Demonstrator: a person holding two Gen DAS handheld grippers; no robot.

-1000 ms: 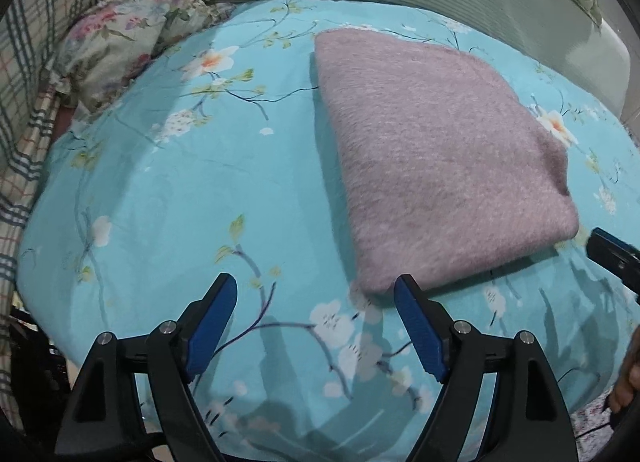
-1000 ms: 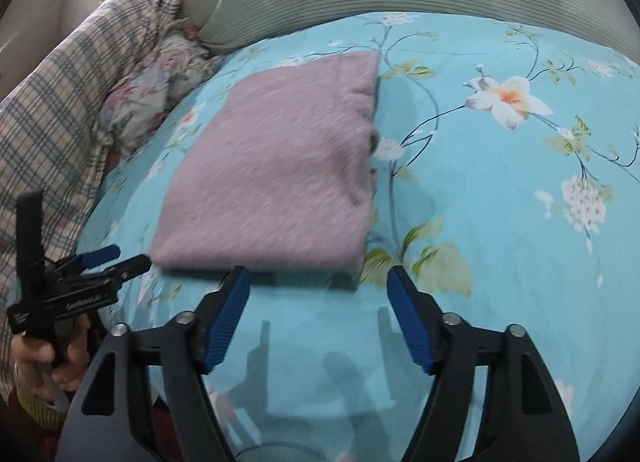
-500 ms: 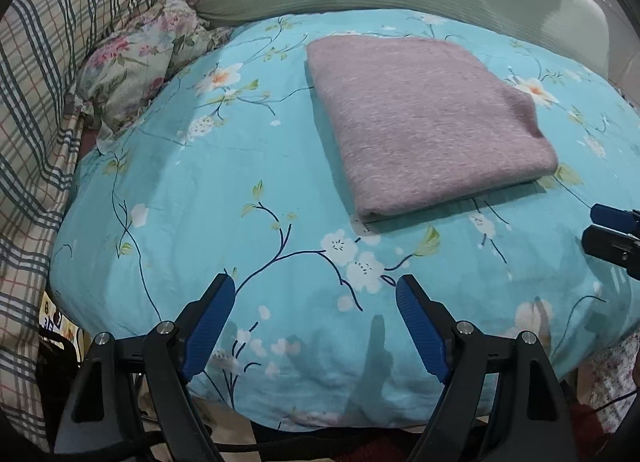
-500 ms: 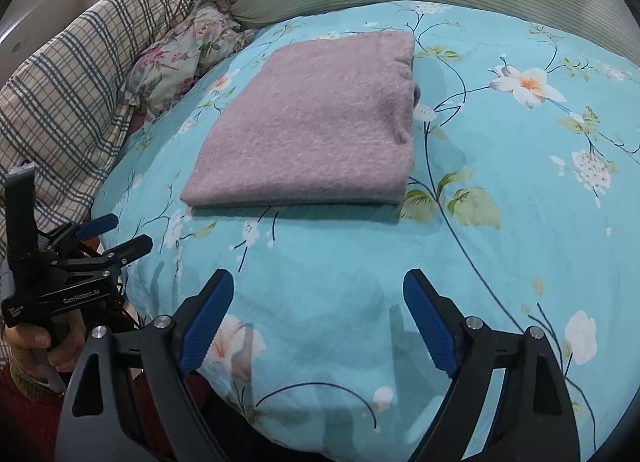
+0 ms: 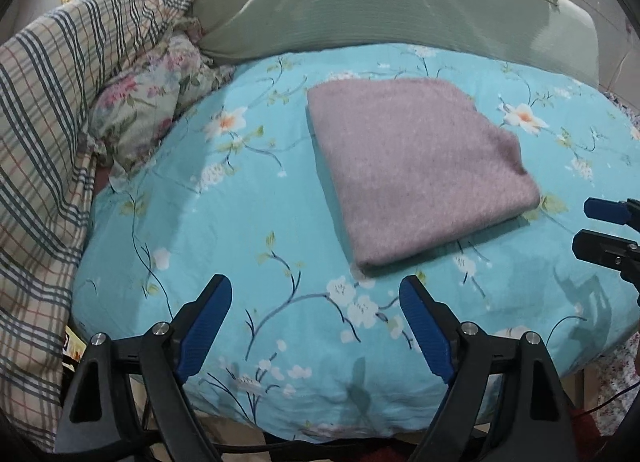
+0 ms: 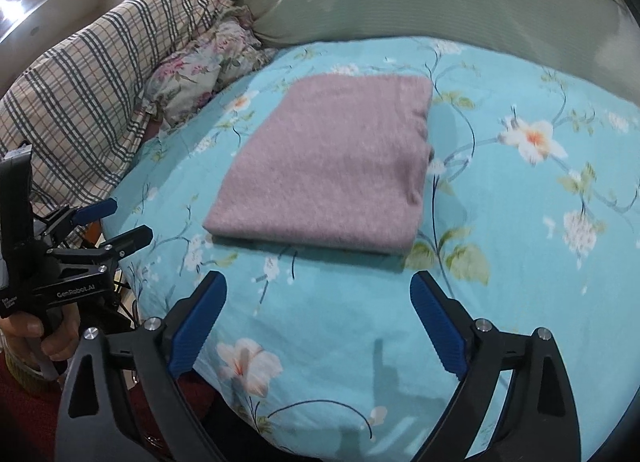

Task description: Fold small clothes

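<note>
Both the left tongs [image 5: 316,310] and the right tongs [image 6: 318,308] gape wide, gripping nothing, above the near edge of the bed [image 5: 208,230]. Just ahead of them the folded mauve garment [image 5: 412,166] lies flat on the floral sheet, clear of the blue pads [image 6: 198,326].

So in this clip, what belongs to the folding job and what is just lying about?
Job:
folded mauve knit garment
left gripper, open
right gripper, open

Lying about:
turquoise floral bedsheet
beige plaid quilt
pink floral pillow
sage green striped pillow
</note>
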